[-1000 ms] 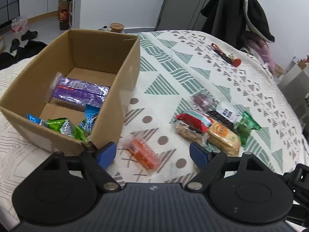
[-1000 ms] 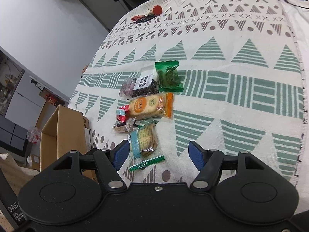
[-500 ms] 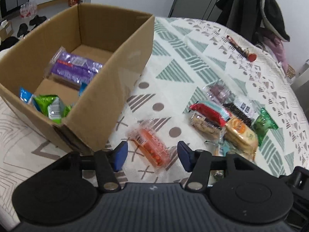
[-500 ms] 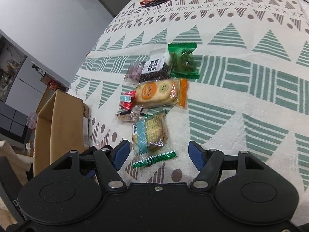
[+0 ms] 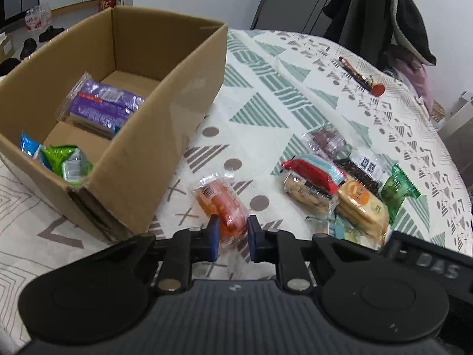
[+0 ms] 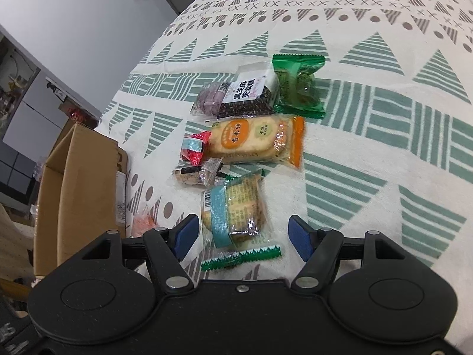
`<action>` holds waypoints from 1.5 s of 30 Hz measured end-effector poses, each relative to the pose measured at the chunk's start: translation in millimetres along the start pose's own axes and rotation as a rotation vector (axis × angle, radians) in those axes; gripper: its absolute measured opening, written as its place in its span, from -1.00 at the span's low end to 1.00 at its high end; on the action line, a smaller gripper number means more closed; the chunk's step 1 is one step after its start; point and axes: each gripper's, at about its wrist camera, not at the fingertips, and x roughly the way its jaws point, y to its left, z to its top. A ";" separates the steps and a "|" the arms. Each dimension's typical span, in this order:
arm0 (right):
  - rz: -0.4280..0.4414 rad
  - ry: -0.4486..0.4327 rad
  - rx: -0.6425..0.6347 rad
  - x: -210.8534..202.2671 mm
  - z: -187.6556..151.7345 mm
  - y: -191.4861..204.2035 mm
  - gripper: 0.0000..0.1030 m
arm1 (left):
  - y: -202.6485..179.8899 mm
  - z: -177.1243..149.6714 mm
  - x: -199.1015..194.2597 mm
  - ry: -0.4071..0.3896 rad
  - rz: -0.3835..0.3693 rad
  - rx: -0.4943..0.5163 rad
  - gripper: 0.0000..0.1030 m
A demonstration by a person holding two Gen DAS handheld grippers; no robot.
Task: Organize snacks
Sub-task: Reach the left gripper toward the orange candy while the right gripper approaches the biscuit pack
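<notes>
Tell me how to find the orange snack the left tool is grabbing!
Find the cardboard box on the patterned cloth. Just off its near corner one orange snack lies alone, pinched by the left tool. It is bright orange in clear wrap, away from the pile.

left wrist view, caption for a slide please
Left claw closes on an orange snack packet beside the half-filled cardboard box.

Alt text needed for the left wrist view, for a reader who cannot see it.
The left gripper closes on an orange snack packet lying on a patterned cloth. An open cardboard box holding purple and green packets sits left; more snacks are piled right.
</notes>
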 end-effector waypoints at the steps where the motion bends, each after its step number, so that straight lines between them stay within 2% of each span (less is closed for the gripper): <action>1: -0.002 -0.002 -0.007 1.0 0.5 1.2 0.31 | 0.2 1.1 -2.0 -0.007 -0.003 -0.002 -0.67; 11: -0.021 -0.011 -0.060 6.2 0.5 9.2 0.30 | -3.9 4.8 -19.5 -0.051 -0.026 0.028 -0.69; 13: -0.039 -0.012 -0.082 7.6 -0.4 11.5 0.18 | -3.0 5.4 -20.1 -0.051 -0.028 0.027 -0.70; 14: -0.042 -0.012 -0.092 8.2 -0.9 12.7 0.00 | -2.9 5.8 -20.7 -0.051 -0.028 0.027 -0.70; 18: -0.039 -0.013 -0.101 5.8 -1.7 13.3 -0.11 | -3.4 6.9 -24.5 -0.057 -0.042 0.030 -0.71; 23: -0.050 -0.025 -0.056 -4.6 -2.2 7.1 -0.14 | -4.6 9.5 -31.3 -0.064 -0.070 0.030 -0.75; 27: -0.036 -0.047 -0.039 -15.9 -1.7 6.3 -0.14 | -8.4 13.8 -38.4 -0.054 -0.105 0.049 -1.00; 31: -0.032 -0.067 -0.040 -24.8 -0.3 10.8 -0.14 | -11.1 17.8 -46.7 -0.061 -0.126 0.071 -1.00; 35: -0.043 -0.075 -0.029 -29.1 -0.2 11.2 -0.14 | -10.3 17.3 -41.7 -0.019 -0.142 0.080 -1.00; 41: -0.060 -0.077 -0.016 -28.3 -3.8 11.0 -0.14 | -5.5 10.6 -24.9 0.024 -0.081 0.102 -0.92; 45: -0.098 -0.069 -0.019 -22.1 -4.7 9.9 -0.13 | -2.4 10.4 -17.7 0.035 -0.068 0.087 -0.76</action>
